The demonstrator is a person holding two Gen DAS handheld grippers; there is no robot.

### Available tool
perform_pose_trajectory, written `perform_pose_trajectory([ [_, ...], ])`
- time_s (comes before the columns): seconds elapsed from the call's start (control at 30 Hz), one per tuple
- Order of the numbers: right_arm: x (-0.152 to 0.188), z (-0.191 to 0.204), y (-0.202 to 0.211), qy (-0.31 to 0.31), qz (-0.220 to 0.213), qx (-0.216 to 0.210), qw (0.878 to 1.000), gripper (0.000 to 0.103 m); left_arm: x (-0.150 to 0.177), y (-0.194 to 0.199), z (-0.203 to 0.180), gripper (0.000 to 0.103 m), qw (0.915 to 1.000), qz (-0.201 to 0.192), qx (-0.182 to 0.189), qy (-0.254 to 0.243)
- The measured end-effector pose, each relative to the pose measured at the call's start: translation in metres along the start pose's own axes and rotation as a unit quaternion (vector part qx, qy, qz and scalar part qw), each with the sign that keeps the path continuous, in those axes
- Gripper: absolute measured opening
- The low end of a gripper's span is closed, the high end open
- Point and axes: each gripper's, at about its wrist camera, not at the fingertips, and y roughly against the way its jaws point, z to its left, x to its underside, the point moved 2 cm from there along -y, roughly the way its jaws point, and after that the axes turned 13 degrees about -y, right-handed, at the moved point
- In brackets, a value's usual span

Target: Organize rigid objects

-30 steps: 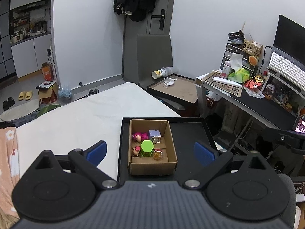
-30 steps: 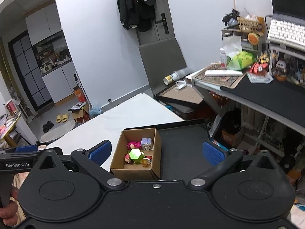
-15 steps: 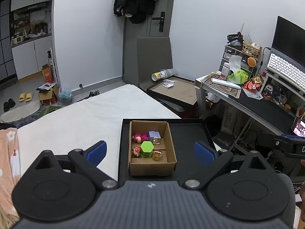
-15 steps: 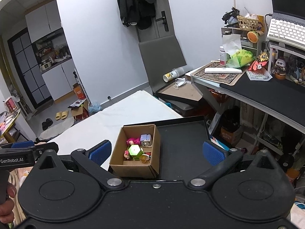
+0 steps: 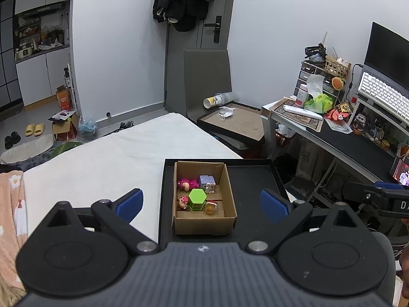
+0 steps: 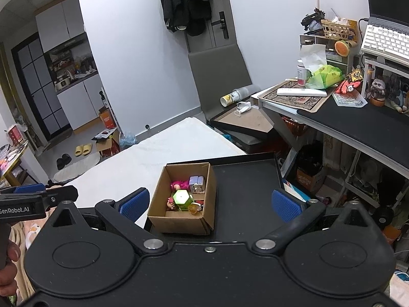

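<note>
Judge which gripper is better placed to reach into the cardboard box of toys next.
Left, marginally. The cardboard box sits centred between the open left gripper pads, in line with it. From the open right gripper, the box lies off toward its left pad. Neither holds anything.

My left gripper (image 5: 202, 202) hangs wide open above cardboard box (image 5: 204, 221) on black tray (image 5: 253, 179); green hexagonal block (image 5: 197, 196), pink figure (image 5: 186, 184) inside; mattress (image 5: 102, 163) left
</note>
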Motion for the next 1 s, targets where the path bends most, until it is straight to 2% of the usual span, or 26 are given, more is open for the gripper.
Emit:
perform_pose_trajectory([
  [1.0,0.0002,-0.0020,0.0048,0.000,-0.004,0.005,1.000,0.103,0.0028,0.0022,0.0037,0.098,1.0000,0.003,0.003,0.001],
])
